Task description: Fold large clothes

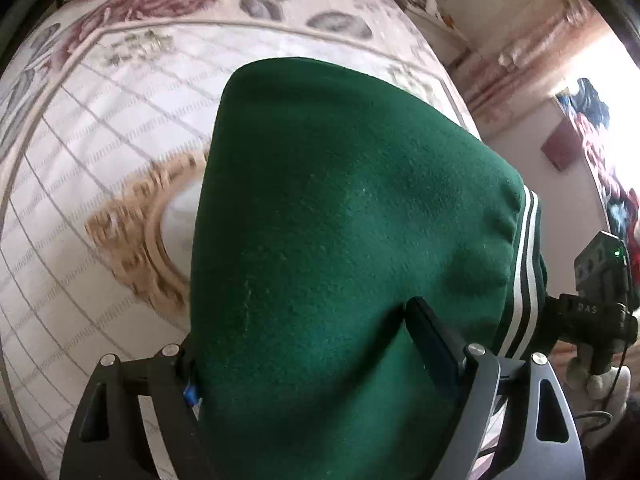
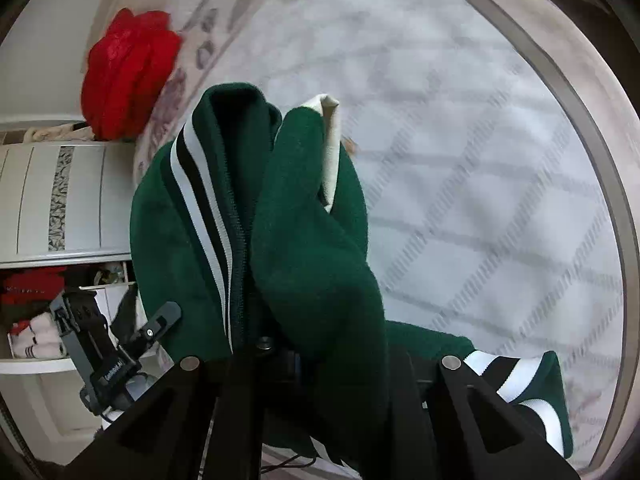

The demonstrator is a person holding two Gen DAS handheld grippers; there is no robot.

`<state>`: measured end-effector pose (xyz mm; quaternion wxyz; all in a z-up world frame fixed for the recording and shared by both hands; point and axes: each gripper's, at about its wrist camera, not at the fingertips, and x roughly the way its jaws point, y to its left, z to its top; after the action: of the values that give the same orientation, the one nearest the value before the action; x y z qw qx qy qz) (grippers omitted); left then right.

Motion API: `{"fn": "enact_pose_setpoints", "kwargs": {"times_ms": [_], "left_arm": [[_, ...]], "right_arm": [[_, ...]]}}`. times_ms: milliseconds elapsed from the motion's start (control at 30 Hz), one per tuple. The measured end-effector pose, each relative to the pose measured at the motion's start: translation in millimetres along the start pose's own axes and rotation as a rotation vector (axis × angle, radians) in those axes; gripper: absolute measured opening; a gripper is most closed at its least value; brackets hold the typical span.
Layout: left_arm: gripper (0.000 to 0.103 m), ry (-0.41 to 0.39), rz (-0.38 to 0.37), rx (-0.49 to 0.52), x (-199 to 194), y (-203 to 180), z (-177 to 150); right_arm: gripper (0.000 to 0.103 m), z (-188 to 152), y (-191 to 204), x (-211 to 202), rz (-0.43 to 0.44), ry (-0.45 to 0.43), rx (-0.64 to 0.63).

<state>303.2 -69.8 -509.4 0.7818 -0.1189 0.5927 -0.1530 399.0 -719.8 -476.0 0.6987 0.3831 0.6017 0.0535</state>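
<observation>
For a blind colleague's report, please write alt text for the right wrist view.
A dark green jacket with black and white striped trim hangs bunched between the fingers of the right tool, above a pale patterned carpet. A red garment lies at upper left, and the left tool shows at lower left.

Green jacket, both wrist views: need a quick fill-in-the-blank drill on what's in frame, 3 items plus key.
1. The green jacket is trimmed with black and ____ stripes.
2. The left gripper and the right gripper both hold the ____.
3. Beyond the jacket in the right wrist view, at the carpet's edge, lies a bundle coloured ____.

Missing words: white; jacket; red
</observation>
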Motion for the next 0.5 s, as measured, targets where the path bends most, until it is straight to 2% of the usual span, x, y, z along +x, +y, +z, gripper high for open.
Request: {"fn": "enact_pose_setpoints", "kwargs": {"times_ms": [133,267,333,500], "left_arm": [[0.083,-0.057,0.017,-0.023,-2,14,54],[0.083,-0.097,0.013,-0.055,8,45,130],[0.083,-0.108,0.014,-0.074,23,64,171],[0.083,-0.097,0.043,-0.080,68,101,243]], "right_arm": [[0.014,64,44,17,0.020,0.003,-0.044],[0.014,135,90,45,0.033,0.002,-0.074],[0.014,185,113,72,0.033,0.006,-0.090],[0.014,294,152,136,0.005,0.022,-0.098]]}}
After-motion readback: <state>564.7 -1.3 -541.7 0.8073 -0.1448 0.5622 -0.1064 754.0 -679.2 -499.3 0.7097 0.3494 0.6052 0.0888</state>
